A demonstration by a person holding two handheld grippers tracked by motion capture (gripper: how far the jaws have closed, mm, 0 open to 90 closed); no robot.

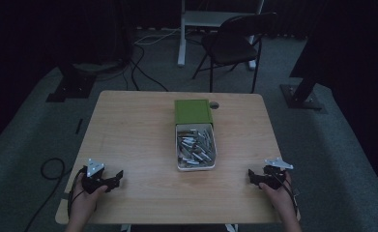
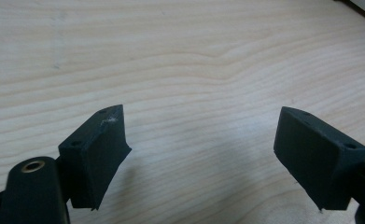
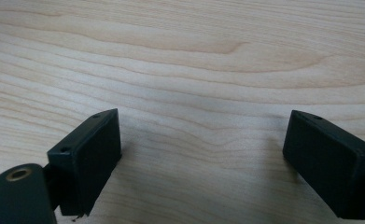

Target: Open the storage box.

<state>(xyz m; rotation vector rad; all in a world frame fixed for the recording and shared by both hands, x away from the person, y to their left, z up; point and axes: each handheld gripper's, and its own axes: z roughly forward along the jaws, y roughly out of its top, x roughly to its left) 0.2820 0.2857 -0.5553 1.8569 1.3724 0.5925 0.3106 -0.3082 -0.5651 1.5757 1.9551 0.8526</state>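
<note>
A white tray (image 1: 179,166) full of several small grey metal pieces sits at the middle of the wooden table (image 1: 138,130), with a green box (image 1: 193,112) touching its far end. My left gripper (image 1: 118,176) rests near the table's front left, held by a hand, well left of the tray. In the left gripper view its jaws stand wide apart, the gripper (image 2: 201,140) open over bare wood with nothing between them. My right gripper (image 1: 251,175) lies near the front right, to the right of the tray. The right gripper (image 3: 203,140) is open too, over bare wood.
A dark folding chair (image 1: 232,43) and a white table leg (image 1: 181,34) stand on the grey floor beyond the table. Black cables (image 1: 138,67) run across the floor at the far left, another loops by the front left corner. A dark stand base (image 1: 300,94) sits at the right.
</note>
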